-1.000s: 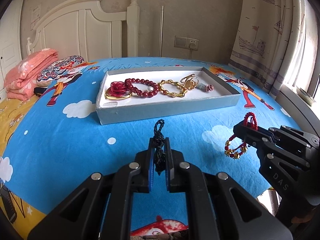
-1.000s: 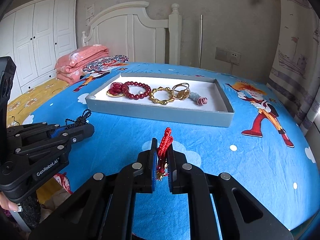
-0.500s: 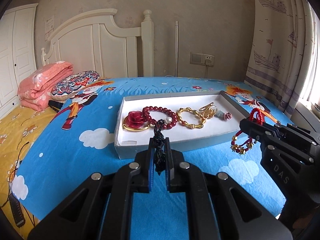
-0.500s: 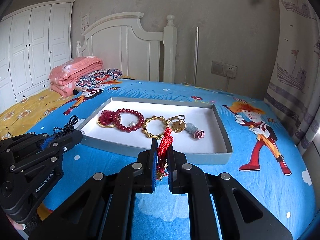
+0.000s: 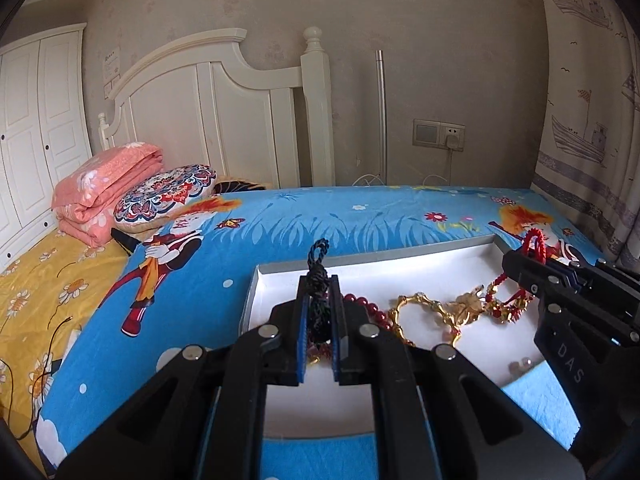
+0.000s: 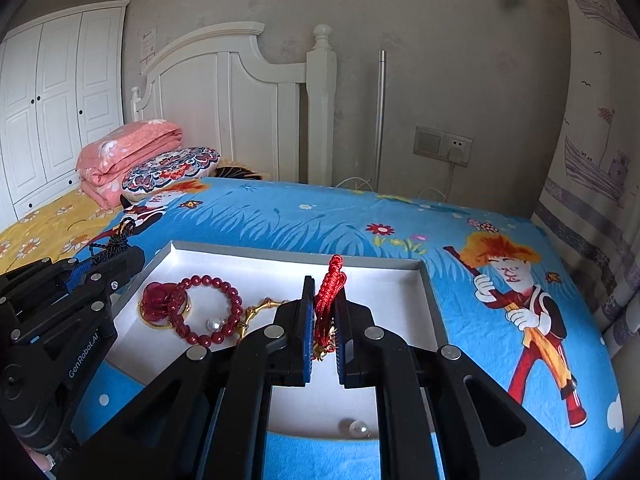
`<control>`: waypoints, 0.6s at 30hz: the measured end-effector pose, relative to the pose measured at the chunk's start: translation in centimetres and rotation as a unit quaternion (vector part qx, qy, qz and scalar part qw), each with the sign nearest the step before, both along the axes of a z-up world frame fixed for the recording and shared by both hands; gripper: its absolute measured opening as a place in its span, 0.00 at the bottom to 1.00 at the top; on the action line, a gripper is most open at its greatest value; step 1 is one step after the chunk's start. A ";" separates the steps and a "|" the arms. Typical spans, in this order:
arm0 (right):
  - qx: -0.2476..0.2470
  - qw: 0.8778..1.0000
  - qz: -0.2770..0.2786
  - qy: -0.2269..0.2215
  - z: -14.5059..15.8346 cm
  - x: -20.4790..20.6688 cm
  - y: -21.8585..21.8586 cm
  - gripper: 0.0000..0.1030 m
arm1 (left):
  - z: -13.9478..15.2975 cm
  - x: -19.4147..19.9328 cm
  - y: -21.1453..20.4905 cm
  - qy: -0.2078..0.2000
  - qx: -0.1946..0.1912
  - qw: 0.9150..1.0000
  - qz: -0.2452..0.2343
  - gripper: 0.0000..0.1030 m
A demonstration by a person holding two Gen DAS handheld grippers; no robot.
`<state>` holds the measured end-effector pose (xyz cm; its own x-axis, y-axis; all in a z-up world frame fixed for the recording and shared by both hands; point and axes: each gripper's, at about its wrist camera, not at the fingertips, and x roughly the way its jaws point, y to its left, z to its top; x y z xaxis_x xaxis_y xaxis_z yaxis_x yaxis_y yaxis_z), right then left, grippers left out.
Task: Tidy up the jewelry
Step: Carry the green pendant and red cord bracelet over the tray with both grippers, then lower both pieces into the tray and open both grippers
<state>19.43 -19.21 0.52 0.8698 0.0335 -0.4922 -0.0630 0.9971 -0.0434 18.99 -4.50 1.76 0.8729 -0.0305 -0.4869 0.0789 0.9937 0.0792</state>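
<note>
A grey tray with a white floor (image 5: pixel 276 276) (image 6: pixel 404 276) lies on the blue bed. My left gripper (image 5: pixel 320 312) is shut on a black braided cord bracelet (image 5: pixel 318 264) and hovers over the tray's left part. My right gripper (image 6: pixel 324 312) is shut on a red cord bracelet with gold beads (image 6: pixel 330 284), also over the tray; this bracelet shows in the left wrist view (image 5: pixel 534 246). In the tray lie a red rose brooch (image 6: pixel 162 304), a dark red bead bracelet (image 6: pixel 212 310), a gold link bracelet (image 5: pixel 420 308) and a gold ring piece (image 5: pixel 466 306).
A pearl (image 6: pixel 358 428) lies near the tray's front wall. A folded pink quilt (image 5: pixel 108 188) and a patterned pillow (image 5: pixel 166 196) sit at the headboard (image 5: pixel 224 112). A wardrobe stands at the left, a curtain (image 5: pixel 592 112) at the right.
Both grippers have moved forward from in front of the tray to over it, still holding their bracelets.
</note>
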 end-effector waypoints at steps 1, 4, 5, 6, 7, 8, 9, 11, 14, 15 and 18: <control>-0.005 1.000 -0.002 0.001 0.0 0.5 0.1 0.10 | 0.0 0.6 -0.1 -0.001 0.002 1.000 0.003 0.08; -0.006 1.000 -0.007 0.007 -0.1 1.6 0.1 0.10 | -0.2 1.8 -0.5 -0.001 0.011 1.000 0.012 0.08; -0.006 1.000 -0.008 0.009 -0.2 1.8 0.1 0.10 | -0.3 2.2 -0.5 0.001 0.013 1.000 0.014 0.08; -0.007 1.000 -0.008 0.010 -0.3 2.0 0.1 0.10 | -0.4 2.5 -0.5 0.003 0.012 1.000 0.017 0.09; -0.007 1.000 -0.007 0.012 -0.3 2.1 0.1 0.10 | -0.6 2.7 -0.4 0.006 0.010 1.000 0.018 0.09; -0.008 1.000 -0.006 0.013 -0.4 2.2 0.2 0.10 | -0.7 2.9 -0.3 0.008 0.008 1.000 0.020 0.09; -0.009 1.000 -0.005 0.014 -0.5 2.3 0.3 0.10 | -0.8 3.0 -0.3 0.010 0.007 1.000 0.021 0.09; -0.011 1.000 -0.003 0.015 -0.7 2.3 0.5 0.10 | -1.1 3.1 -0.2 0.011 0.009 1.000 0.021 0.09; -0.012 1.000 -0.003 0.017 -0.8 2.4 0.7 0.10 | -1.5 3.0 -0.3 0.014 0.009 1.000 0.020 0.09; -0.012 1.000 -0.003 0.018 -0.8 2.5 0.7 0.10 | -1.5 3.0 -0.3 0.015 0.008 1.000 0.020 0.09; -0.016 1.000 -0.004 0.021 -1.0 2.7 0.8 0.10 | -1.7 3.2 -0.4 0.018 0.006 1.000 0.019 0.09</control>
